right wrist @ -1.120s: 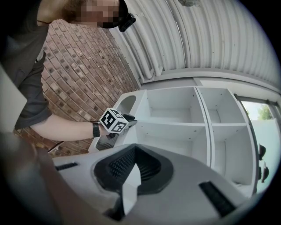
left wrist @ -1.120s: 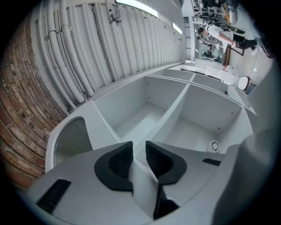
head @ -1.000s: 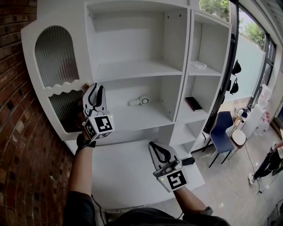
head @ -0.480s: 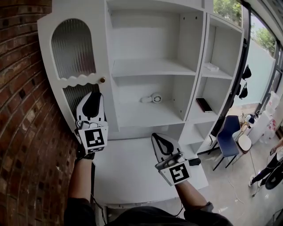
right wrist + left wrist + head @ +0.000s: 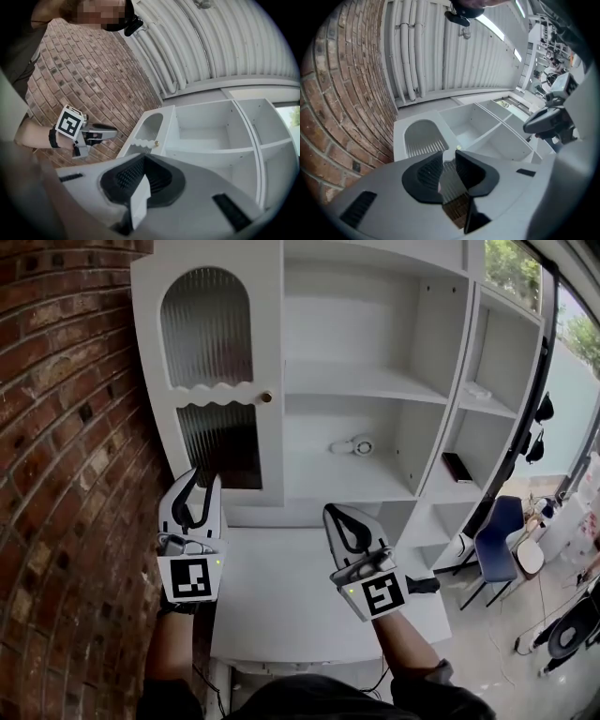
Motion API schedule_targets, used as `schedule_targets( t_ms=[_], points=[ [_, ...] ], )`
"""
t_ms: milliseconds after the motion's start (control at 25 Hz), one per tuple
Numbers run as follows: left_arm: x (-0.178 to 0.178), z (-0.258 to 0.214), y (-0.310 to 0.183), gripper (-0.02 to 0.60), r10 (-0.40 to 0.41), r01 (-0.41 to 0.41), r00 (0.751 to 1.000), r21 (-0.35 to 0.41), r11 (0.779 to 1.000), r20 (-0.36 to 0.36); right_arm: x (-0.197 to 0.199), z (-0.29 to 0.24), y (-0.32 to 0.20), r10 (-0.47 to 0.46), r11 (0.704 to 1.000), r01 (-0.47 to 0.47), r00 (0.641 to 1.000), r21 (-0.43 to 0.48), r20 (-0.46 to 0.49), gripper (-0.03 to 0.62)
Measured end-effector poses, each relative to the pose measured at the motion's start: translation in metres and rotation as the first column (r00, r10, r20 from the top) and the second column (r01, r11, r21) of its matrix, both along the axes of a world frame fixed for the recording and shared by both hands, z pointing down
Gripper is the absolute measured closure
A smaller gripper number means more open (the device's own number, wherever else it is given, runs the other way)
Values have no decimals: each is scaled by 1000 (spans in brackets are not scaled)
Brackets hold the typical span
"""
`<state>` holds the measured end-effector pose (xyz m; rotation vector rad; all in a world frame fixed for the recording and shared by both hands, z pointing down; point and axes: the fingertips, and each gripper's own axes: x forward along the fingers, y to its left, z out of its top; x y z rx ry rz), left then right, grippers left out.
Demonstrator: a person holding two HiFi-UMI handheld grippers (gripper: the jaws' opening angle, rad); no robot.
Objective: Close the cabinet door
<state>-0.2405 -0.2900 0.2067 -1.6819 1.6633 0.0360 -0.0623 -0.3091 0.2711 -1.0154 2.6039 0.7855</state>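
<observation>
Left gripper (image 5: 200,482): below the cabinet door (image 5: 217,395) and apart from it, jaws at a narrow gap and just closed a little further, with nothing between them. Right gripper (image 5: 337,514): below and to the right of the door, jaws together and empty.

Cabinet door: a white panel at the cabinet's left end, beside the brick wall (image 5: 66,427). It has an arched ribbed pane above, a wavy rail across the middle and a darker ribbed pane below. It appears to lie flat against the frame, so the task looks done or nearly so.

Handling (judged): the panel is stiff and fairly light and should swing freely on its hinges. The panes are fragile, so any push belongs on the white frame along the free edge. The brass knob (image 5: 266,397) on that edge is the only place to grip, but it is small, round and likely slippery between flat pads.

Not shown:
- The hinges and any catch are hidden.
- The seam along the free edge is too fine to tell whether the door is fully seated.
- The left gripper covers the door's lower left corner.
- A small white object (image 5: 352,445) on a shelf right of the door cannot be identified.
</observation>
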Motion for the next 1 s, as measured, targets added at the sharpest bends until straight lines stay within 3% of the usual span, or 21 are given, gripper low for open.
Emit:
schedule_targets(
  t_ms=[240, 440, 480, 600, 720, 1000],
  points=[
    [-12, 18, 45, 505, 22, -24, 998, -41, 999, -53, -24, -10, 16, -29, 999, 29, 1000, 18, 4, 595],
    [-18, 33, 67, 535, 11, -11, 1000, -71, 997, 9, -38, -15, 28, -44, 998, 44, 999, 36, 3, 595],
    [-20, 36, 71, 535, 15, -15, 1000, -74, 997, -9, -40, -16, 30, -46, 998, 46, 999, 38, 2, 595],
    [-25, 43, 79, 557, 11, -12, 1000, -83, 996, -13, -45, -18, 34, -51, 998, 51, 999, 44, -1, 595],
    [-30, 46, 85, 577, 26, -31, 998, -78, 996, -64, -48, -20, 38, -54, 997, 54, 999, 50, -5, 595],
    [-31, 53, 87, 578, 35, -41, 998, -102, 994, -55, -56, -21, 44, -65, 996, 66, 998, 59, -15, 595]
  ],
)
